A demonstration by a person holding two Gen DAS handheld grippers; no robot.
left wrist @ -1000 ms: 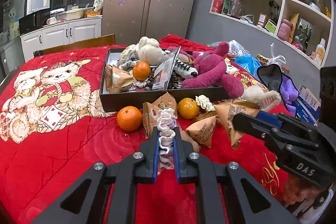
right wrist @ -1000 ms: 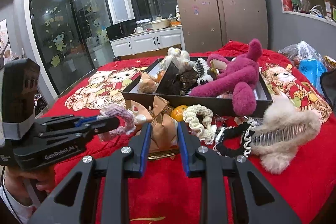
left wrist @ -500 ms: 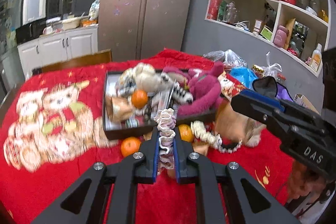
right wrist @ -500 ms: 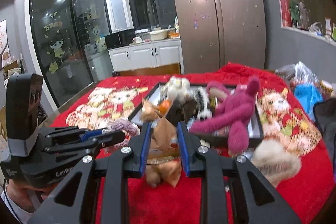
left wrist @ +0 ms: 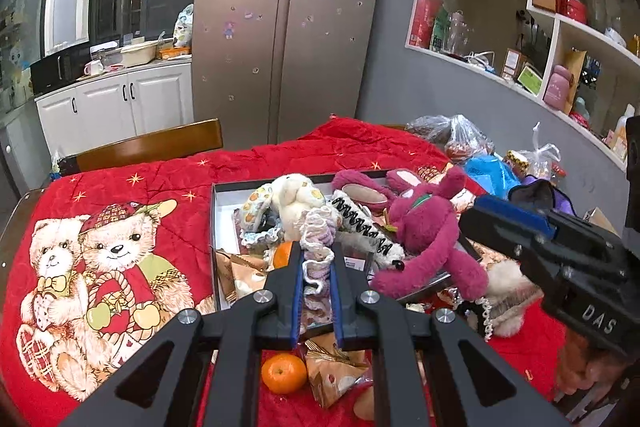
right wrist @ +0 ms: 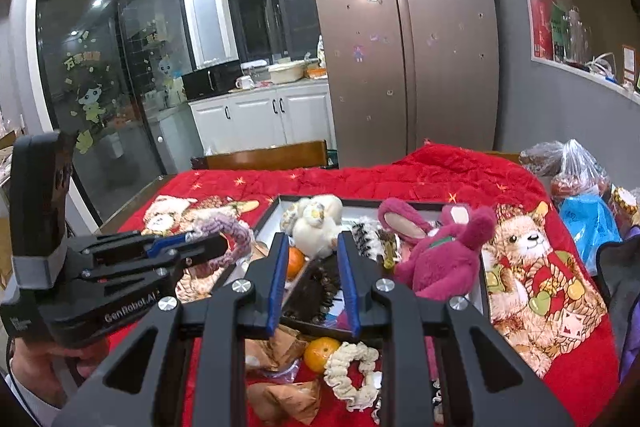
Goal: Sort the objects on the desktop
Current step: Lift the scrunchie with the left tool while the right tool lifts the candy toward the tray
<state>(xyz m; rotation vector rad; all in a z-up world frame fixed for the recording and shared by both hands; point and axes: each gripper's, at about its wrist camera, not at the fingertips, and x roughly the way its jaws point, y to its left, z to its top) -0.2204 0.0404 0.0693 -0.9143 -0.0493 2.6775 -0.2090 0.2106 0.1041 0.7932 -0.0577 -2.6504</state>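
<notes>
Your left wrist camera sits just behind the left gripper (left wrist: 316,275), looking forward and slightly down along its fingers over the table (left wrist: 120,195) toward the fridge (left wrist: 288,23). Your right wrist camera does the same behind the right gripper (right wrist: 313,267). Both views share the black tray (left wrist: 214,227) just beyond the fingertips, and each catches the other gripper at its side.

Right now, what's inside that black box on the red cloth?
The box holds a pink plush, a cream plush, an orange, a striped scrunchie and brown packets. Whatever lies beneath them is covered.
</notes>
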